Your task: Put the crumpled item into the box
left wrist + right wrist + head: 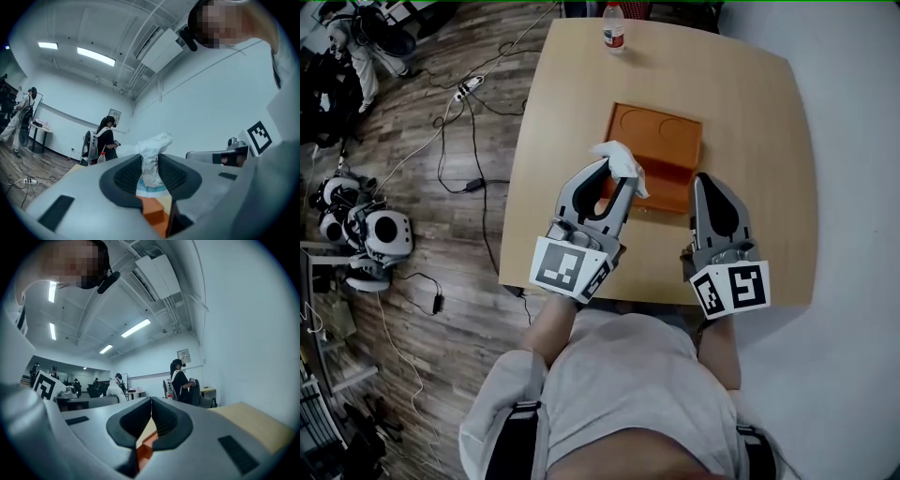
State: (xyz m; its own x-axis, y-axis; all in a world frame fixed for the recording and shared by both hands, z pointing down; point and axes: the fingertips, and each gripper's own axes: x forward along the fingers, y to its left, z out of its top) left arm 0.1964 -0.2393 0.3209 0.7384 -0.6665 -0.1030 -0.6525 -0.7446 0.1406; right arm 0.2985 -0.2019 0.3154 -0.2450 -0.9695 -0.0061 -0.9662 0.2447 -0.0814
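My left gripper (pixel 617 174) is shut on a crumpled white item (pixel 622 160), held above the near left corner of the orange box (pixel 661 141). In the left gripper view the crumpled item (pixel 151 159) sticks up between the black pads, with the orange box (pixel 154 211) below. My right gripper (pixel 703 184) hangs over the box's near right edge, jaws together and nothing between them. In the right gripper view its fingertips (pixel 151 404) meet, and a strip of the orange box (pixel 145 451) shows beneath.
The box lies on a light wooden table (pixel 572 94). A plastic bottle (pixel 614 26) stands at the table's far edge. Cables and a power strip (pixel 467 89) run across the wooden floor on the left. People stand at the room's far side (pixel 105 140).
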